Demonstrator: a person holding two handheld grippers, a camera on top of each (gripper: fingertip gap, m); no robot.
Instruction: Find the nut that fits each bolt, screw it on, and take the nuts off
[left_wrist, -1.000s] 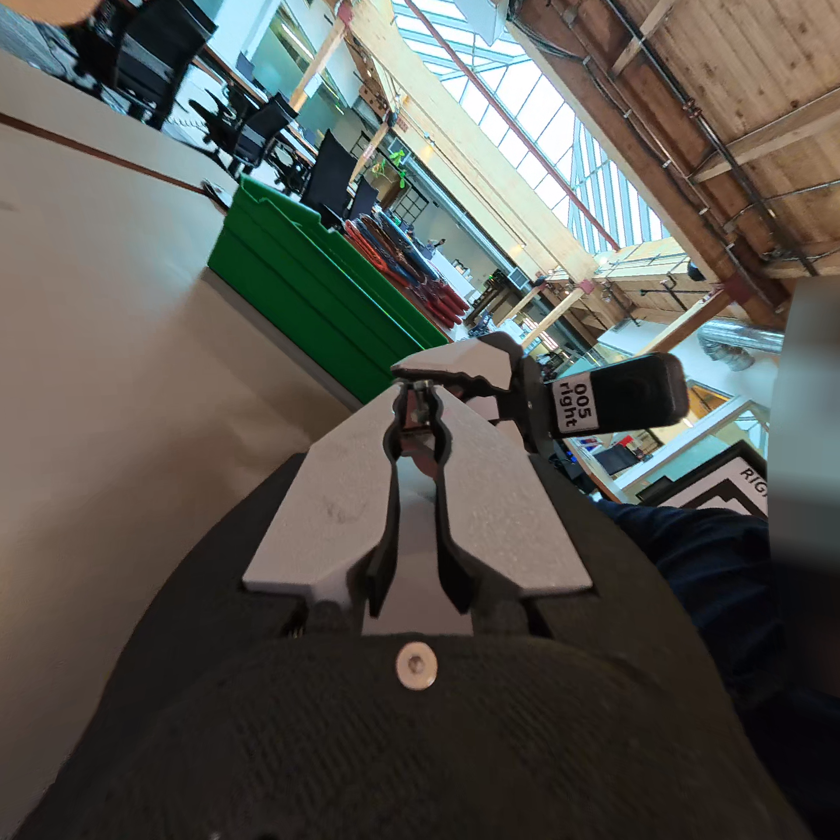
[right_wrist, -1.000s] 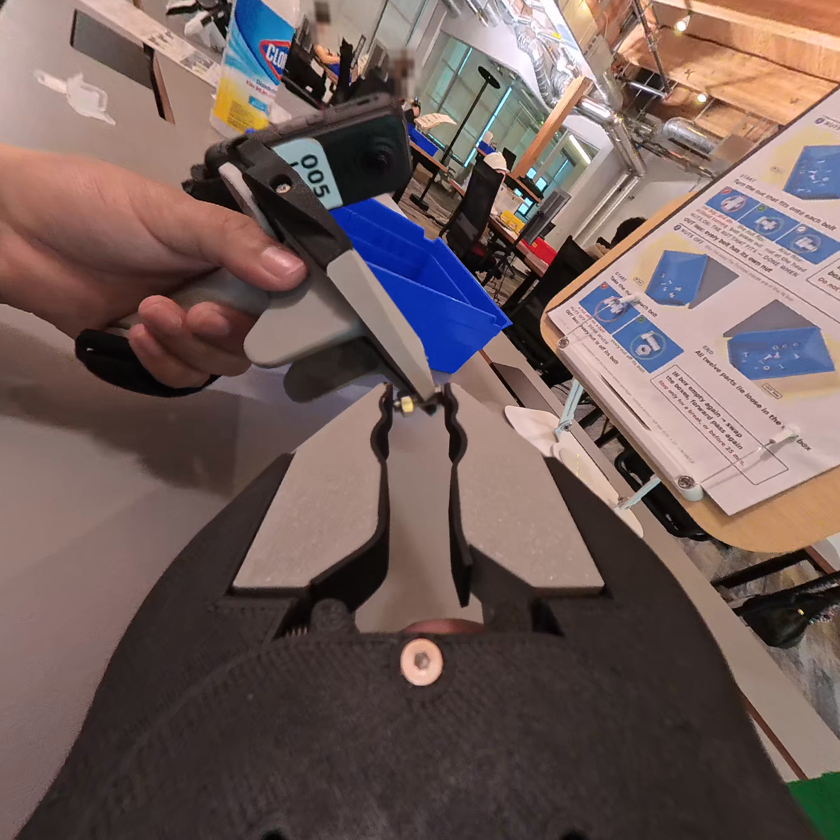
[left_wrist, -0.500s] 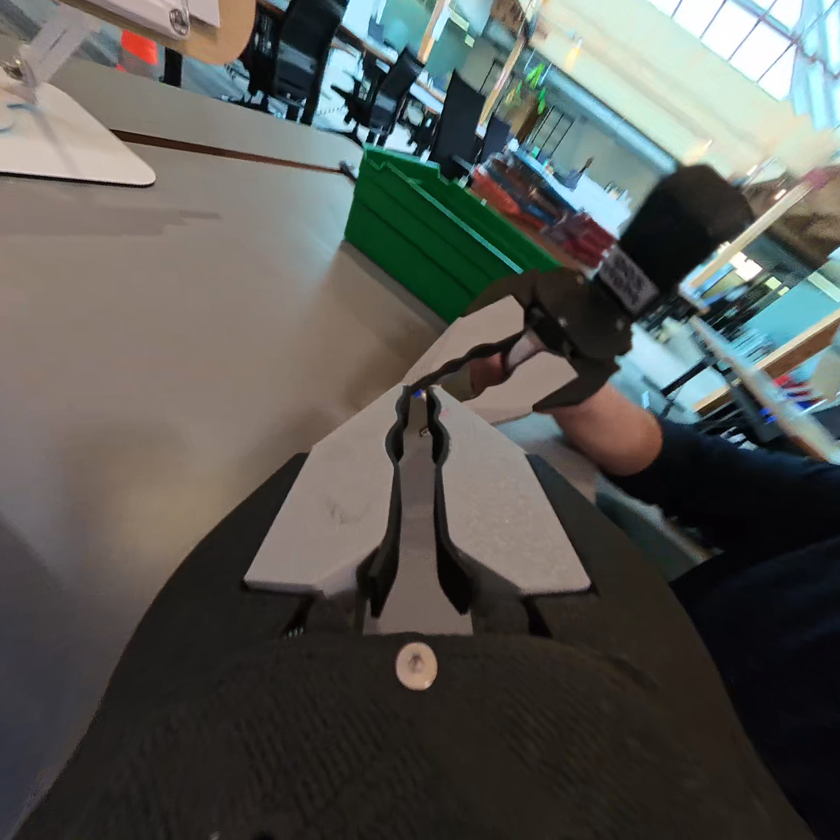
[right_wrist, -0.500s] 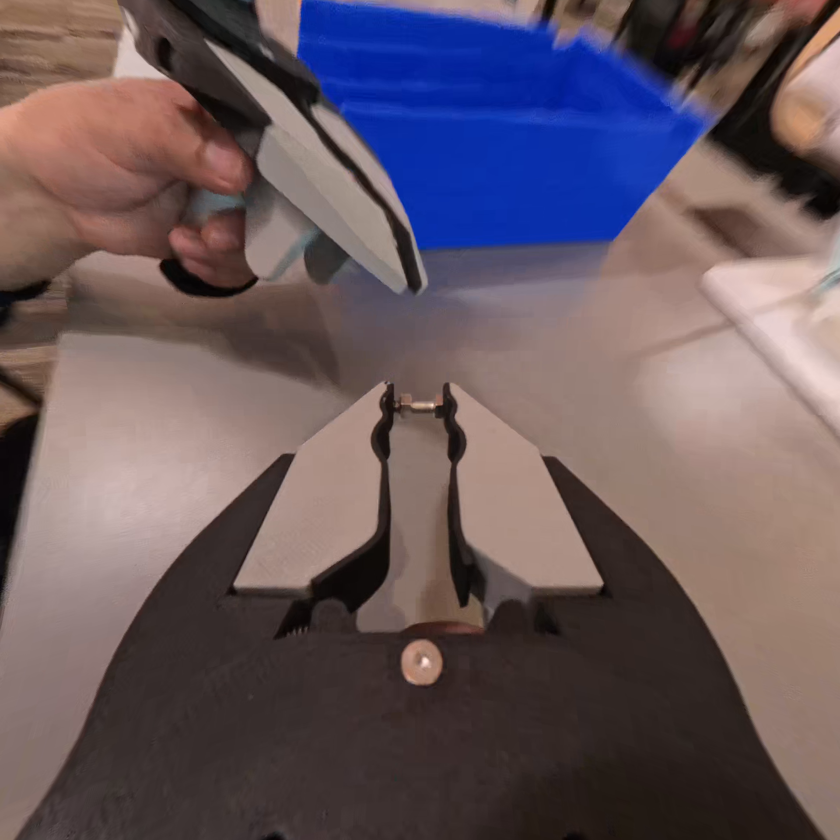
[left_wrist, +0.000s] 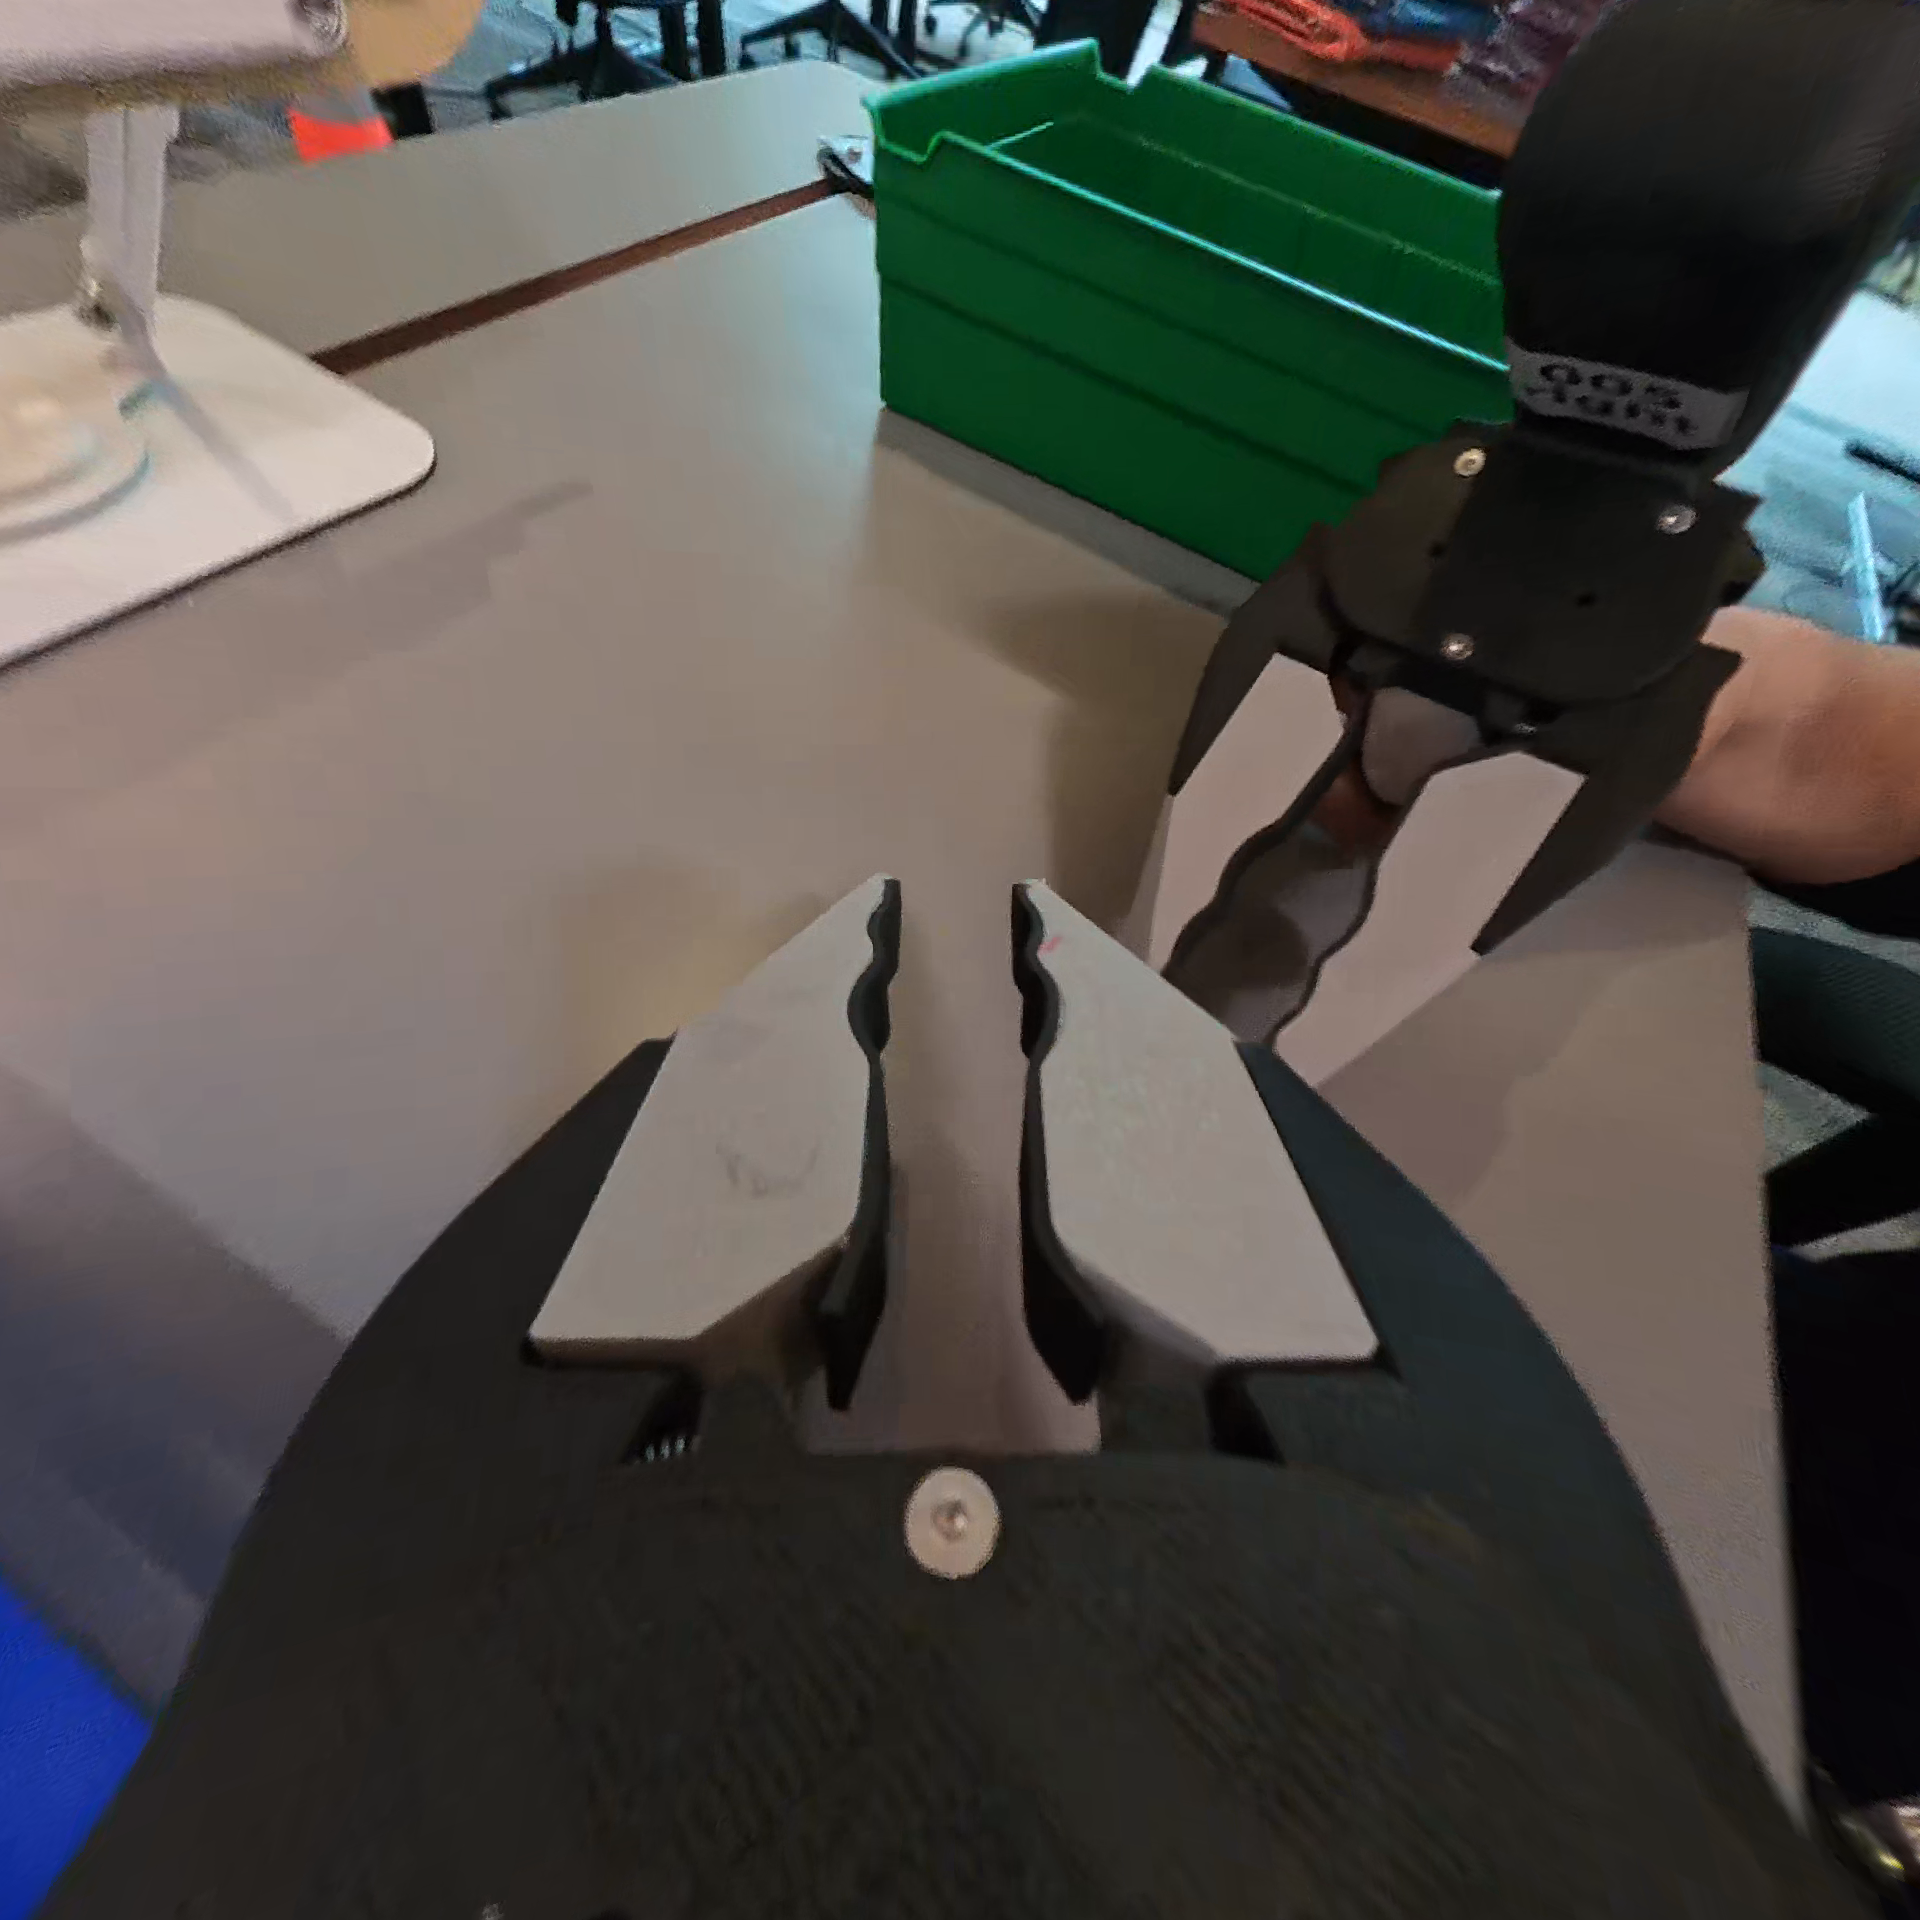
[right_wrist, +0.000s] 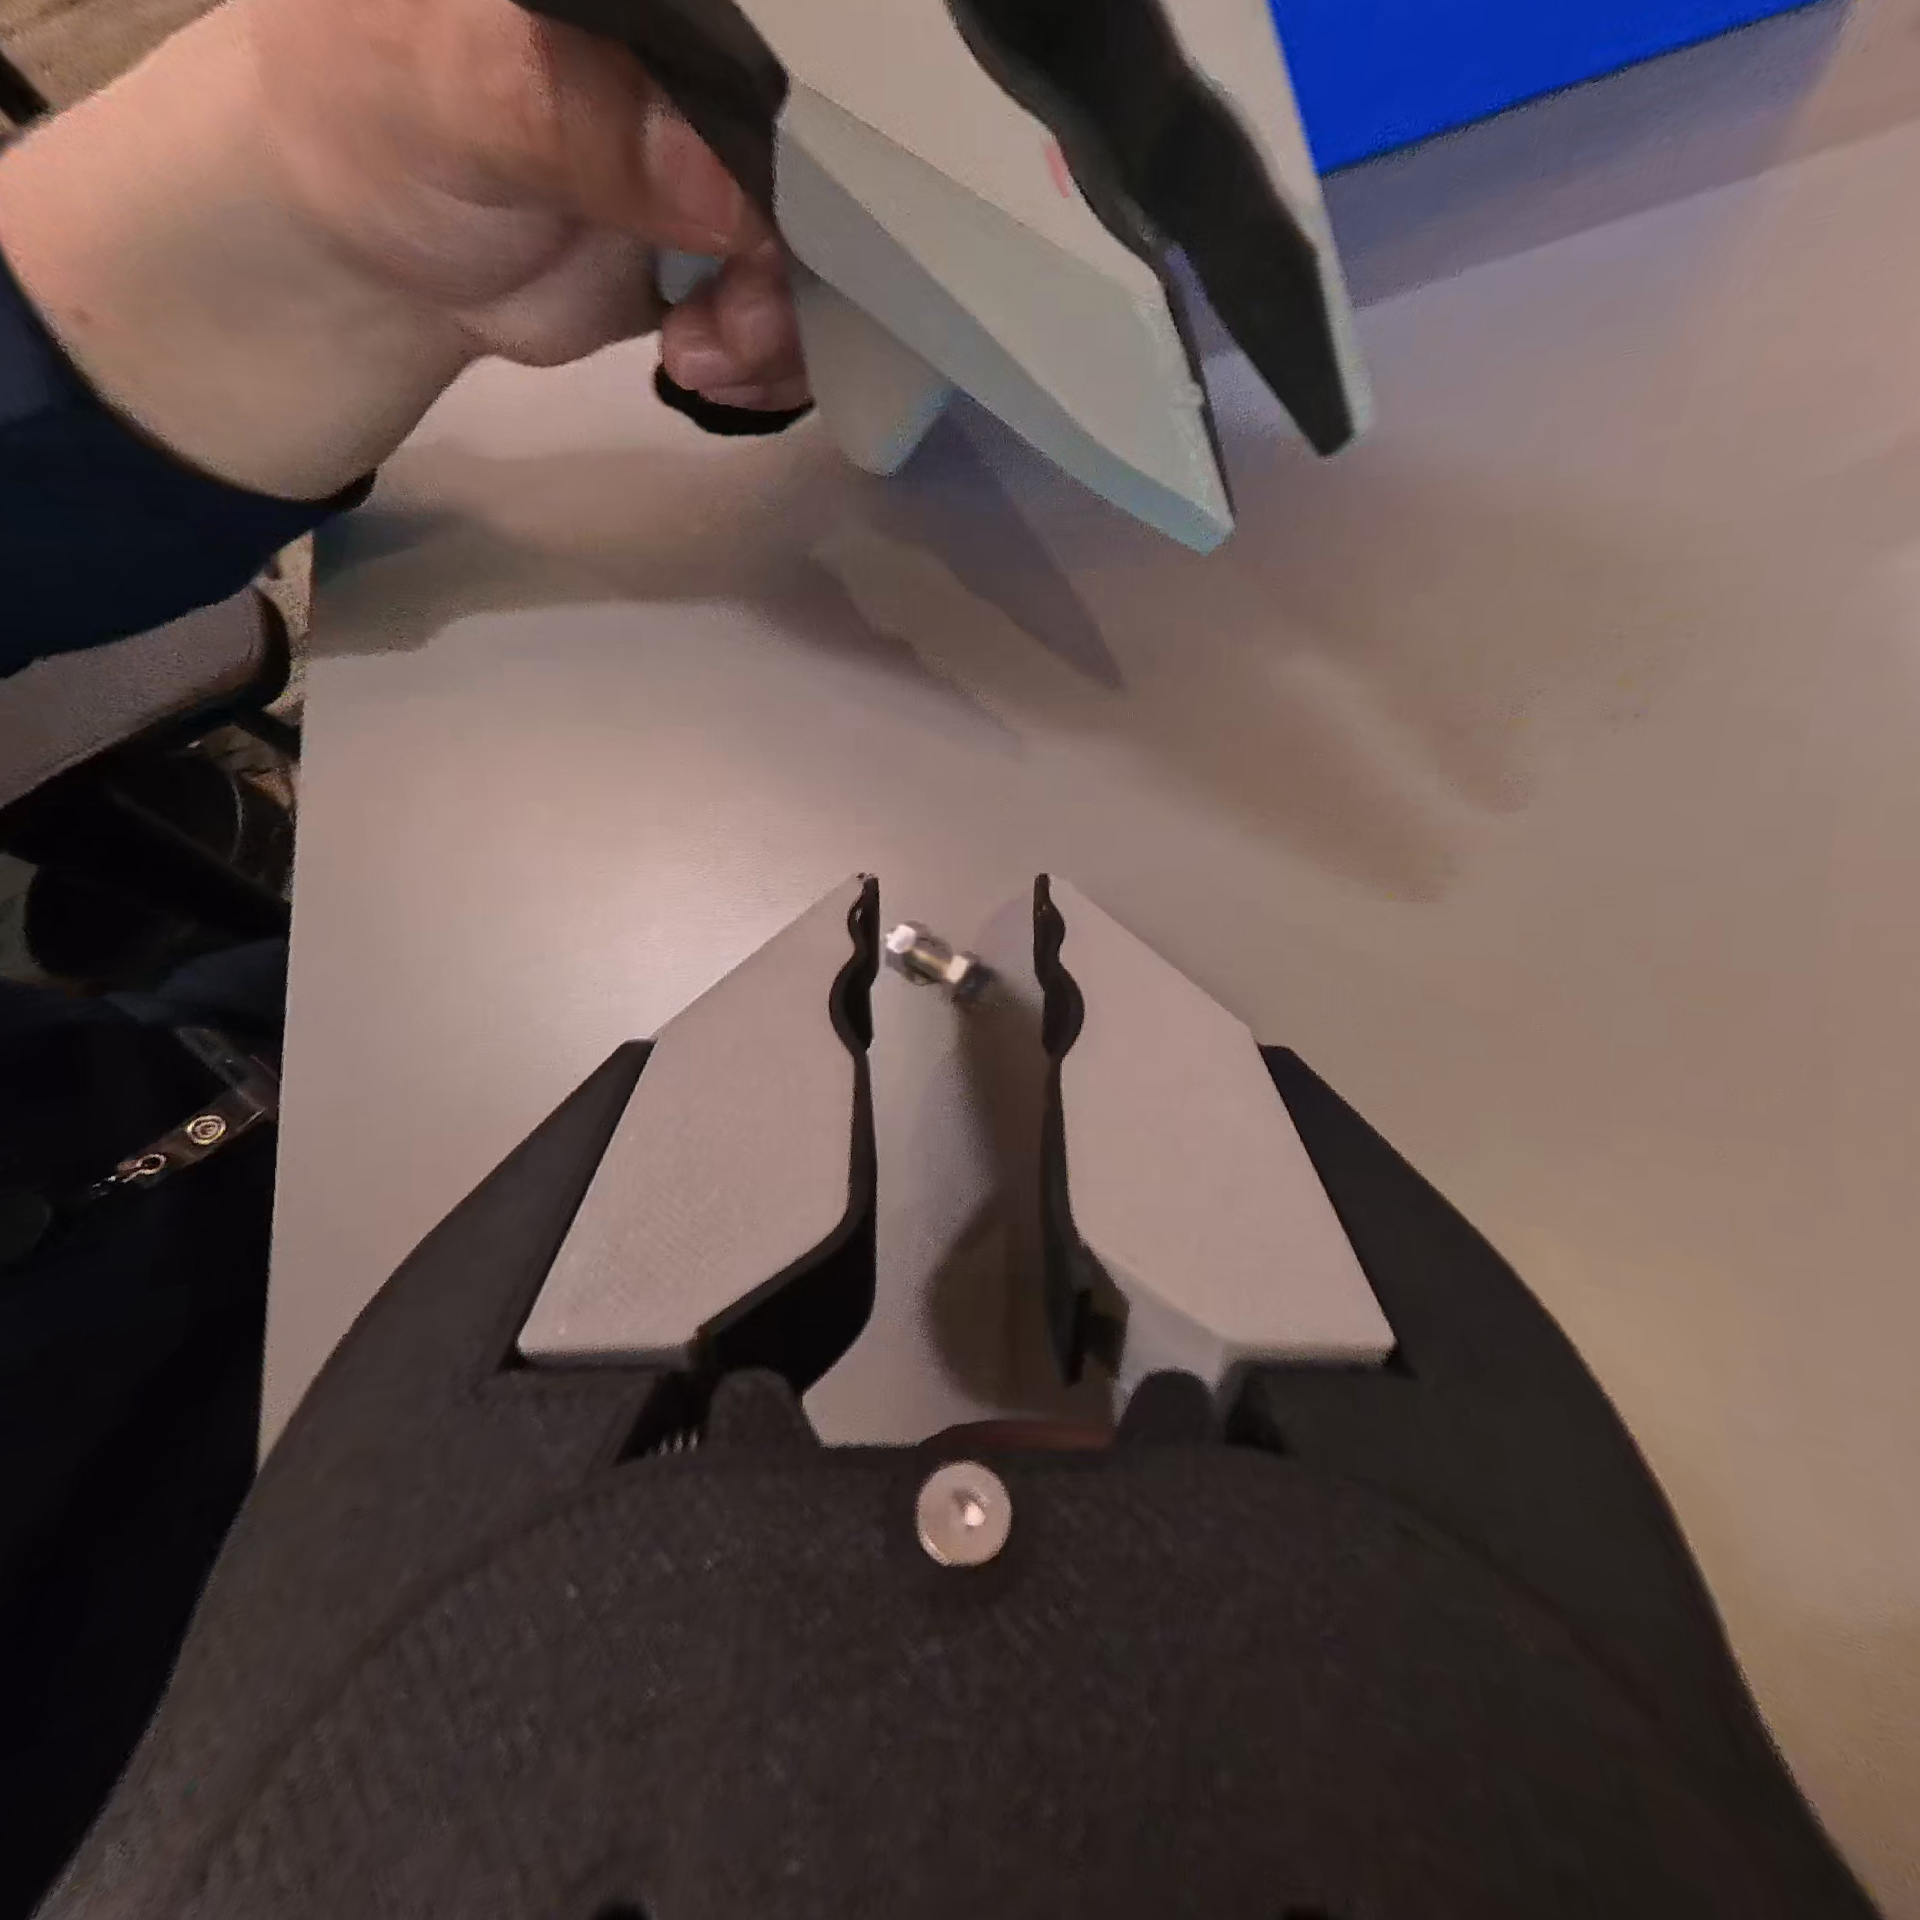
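Observation:
In the right wrist view my right gripper (right_wrist: 954, 888) is open just above the grey table (right_wrist: 1558, 1039). A small silver bolt with a nut on it (right_wrist: 935, 961) lies loose between its fingers, gripped by neither; it appears to rest on the table. My left gripper (left_wrist: 956, 894) is open and empty over the table. It also shows in the right wrist view (right_wrist: 1278, 483), held by a hand (right_wrist: 364, 208) above and beyond the bolt. The right gripper shows in the left wrist view (left_wrist: 1257, 977), close on the right and pointing down.
A green bin (left_wrist: 1143, 312) stands at the table's far side. A white stand base (left_wrist: 208, 468) is at the far left. A blue bin (right_wrist: 1507, 73) is beyond the left gripper. The table's near edge (right_wrist: 286, 935) is at the left, with a sleeve and chair below. Left tips to right tips: about 8 centimetres.
Both grippers have tilted down toward the table and opened. The right gripper has let go of the bolt, which now lies loose between its fingers. The left gripper's tips are now empty.

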